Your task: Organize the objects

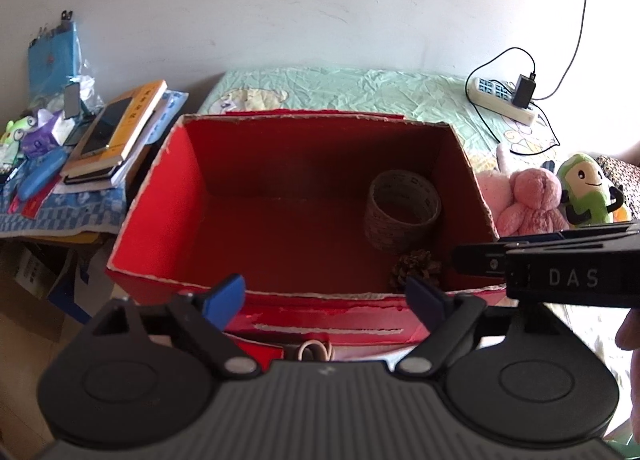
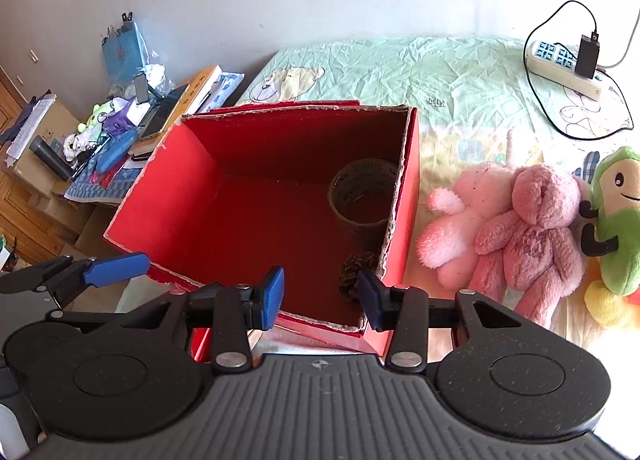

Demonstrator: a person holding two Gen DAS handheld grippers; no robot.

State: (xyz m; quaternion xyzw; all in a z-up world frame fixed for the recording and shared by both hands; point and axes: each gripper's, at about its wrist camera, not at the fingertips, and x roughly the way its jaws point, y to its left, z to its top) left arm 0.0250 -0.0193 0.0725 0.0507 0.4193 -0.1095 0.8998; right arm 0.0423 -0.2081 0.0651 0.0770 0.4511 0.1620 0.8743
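An open red cardboard box (image 1: 160,196) (image 2: 168,188) stands on the bed. Inside it, at the right, are a tape roll (image 1: 402,212) (image 2: 366,196) and a pine cone (image 1: 416,268) (image 2: 354,272). My left gripper (image 1: 324,300) is open and empty at the box's near edge. My right gripper (image 2: 320,296) is open and empty over the box's near right corner. A pale pink plush (image 2: 456,220), a darker pink plush bear (image 1: 532,204) (image 2: 532,232) and a green plush (image 1: 586,188) (image 2: 616,220) lie on the bed right of the box.
A cluttered side table (image 1: 60,216) (image 2: 92,184) with books, a phone and small items stands left of the box. A power strip (image 1: 504,100) (image 2: 560,68) with a charger and cables lies at the far right of the bed. The wall is behind.
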